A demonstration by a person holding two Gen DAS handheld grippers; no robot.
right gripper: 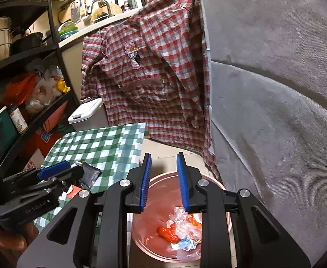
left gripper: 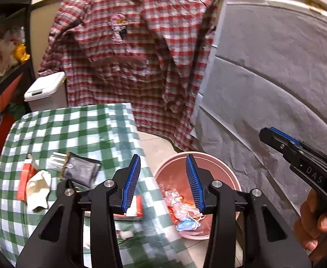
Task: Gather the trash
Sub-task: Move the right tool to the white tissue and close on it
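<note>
A pink bin (left gripper: 228,172) stands on the floor right of a table with a green checked cloth (left gripper: 74,125); it holds crumpled plastic, orange scraps and a blue face mask (left gripper: 186,224). On the table lie a grey foil pouch (left gripper: 83,170), a crumpled white paper (left gripper: 38,189) over a red packet (left gripper: 22,183), and a red-and-white carton (left gripper: 136,207). My left gripper (left gripper: 163,163) is open and empty over the table's right edge. My right gripper (right gripper: 164,163) is open and empty above the bin (right gripper: 208,178), whose trash (right gripper: 181,230) lies below it.
A red plaid shirt (left gripper: 129,51) hangs behind the table. A grey covered sofa (left gripper: 275,84) fills the right. A white lidded bin (left gripper: 45,91) stands at the table's far left corner. Black shelves (right gripper: 24,62) with bags and pots line the left.
</note>
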